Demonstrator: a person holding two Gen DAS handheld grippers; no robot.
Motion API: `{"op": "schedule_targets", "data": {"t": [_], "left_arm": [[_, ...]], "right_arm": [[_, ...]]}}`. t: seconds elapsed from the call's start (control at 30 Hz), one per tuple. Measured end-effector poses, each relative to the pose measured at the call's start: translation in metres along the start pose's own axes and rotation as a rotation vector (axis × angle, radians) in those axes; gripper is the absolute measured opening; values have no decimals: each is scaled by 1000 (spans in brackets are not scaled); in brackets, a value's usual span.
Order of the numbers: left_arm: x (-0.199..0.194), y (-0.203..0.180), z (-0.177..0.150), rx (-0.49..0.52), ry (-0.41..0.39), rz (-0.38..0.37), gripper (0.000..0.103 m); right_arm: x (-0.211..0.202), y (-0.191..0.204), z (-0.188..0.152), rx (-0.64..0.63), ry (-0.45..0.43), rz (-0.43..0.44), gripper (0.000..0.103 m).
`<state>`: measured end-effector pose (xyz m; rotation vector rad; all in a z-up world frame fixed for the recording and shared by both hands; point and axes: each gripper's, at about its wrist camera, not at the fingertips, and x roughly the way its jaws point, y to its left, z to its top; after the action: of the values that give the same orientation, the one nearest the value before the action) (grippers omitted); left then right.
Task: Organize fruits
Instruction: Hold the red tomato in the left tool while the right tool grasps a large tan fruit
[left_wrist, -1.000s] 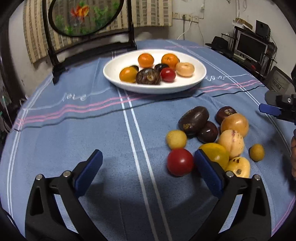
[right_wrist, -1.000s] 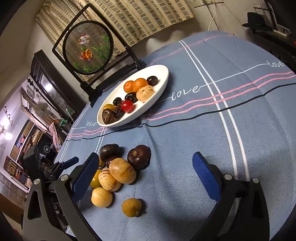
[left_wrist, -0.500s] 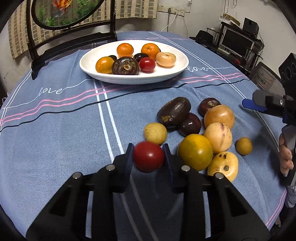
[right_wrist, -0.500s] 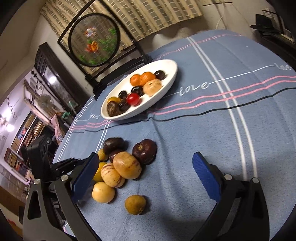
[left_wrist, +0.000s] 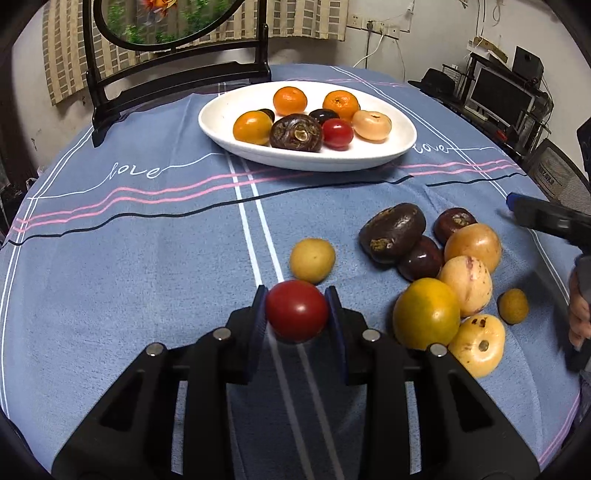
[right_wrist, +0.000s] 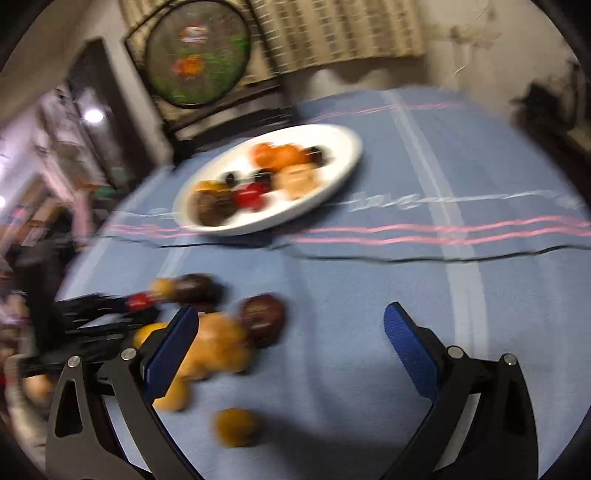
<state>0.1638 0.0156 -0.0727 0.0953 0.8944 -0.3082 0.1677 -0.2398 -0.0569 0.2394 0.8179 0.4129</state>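
My left gripper (left_wrist: 296, 308) is shut on a red tomato (left_wrist: 296, 309), its blue pads pressing both sides just above the blue tablecloth (left_wrist: 147, 258). A small yellow fruit (left_wrist: 312, 259) lies just beyond it. To the right sits a pile of loose fruit: a yellow-orange one (left_wrist: 426, 313), pale striped and tan ones, several dark purple ones (left_wrist: 392, 232). A white oval plate (left_wrist: 310, 157) at the back holds several fruits. In the blurred right wrist view my right gripper (right_wrist: 290, 332) stands open above the cloth, right of the pile (right_wrist: 221, 343); the left gripper (right_wrist: 110, 306) shows there with the tomato (right_wrist: 139, 301).
A black stand with a round painted screen (left_wrist: 177, 70) rises behind the plate. Shelves with electronics (left_wrist: 506, 99) stand at the far right. A person's hand (left_wrist: 578, 314) and the right gripper's blue tip (left_wrist: 517, 203) show at the right edge. A tiny yellow fruit (left_wrist: 512, 305) lies apart.
My left gripper went from wide open to shut on the red tomato, which now sits a little off the cloth. The right wrist view has rolled and blurred.
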Motion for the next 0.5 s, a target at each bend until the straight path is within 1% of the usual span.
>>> {"op": "schedule_targets", "data": {"t": [0.03, 0.07, 0.13, 0.17, 0.27, 0.33, 0.4, 0.43, 0.47, 0.5], "left_arm": [[0, 0, 0, -1, 0, -1, 32], [0, 1, 0, -2, 0, -2, 32], [0, 1, 0, -2, 0, -3, 32], [0, 1, 0, -2, 0, -3, 32], [0, 1, 0, -1, 0, -2, 33], [1, 1, 0, 0, 0, -4, 34], [1, -1, 0, 8, 1, -5, 37], [1, -2, 0, 14, 2, -6, 40], [2, -4, 0, 20, 3, -8, 43], [2, -5, 0, 28, 4, -9, 44]], "right_arm": [[-3, 2, -2, 6, -7, 58, 101], [-5, 7, -3, -14, -12, 86, 101], [-7, 17, -9, -71, -10, 100, 101], [-6, 22, -15, -85, 5, 121, 101], [-1, 22, -23, -39, 41, 206, 101], [7, 14, -23, 53, 85, 287, 101], [18, 0, -24, 196, 138, 381, 101], [23, -7, -23, 259, 151, 406, 100], [23, -12, -19, 295, 128, 430, 100], [26, -17, -16, 340, 127, 474, 100]]}}
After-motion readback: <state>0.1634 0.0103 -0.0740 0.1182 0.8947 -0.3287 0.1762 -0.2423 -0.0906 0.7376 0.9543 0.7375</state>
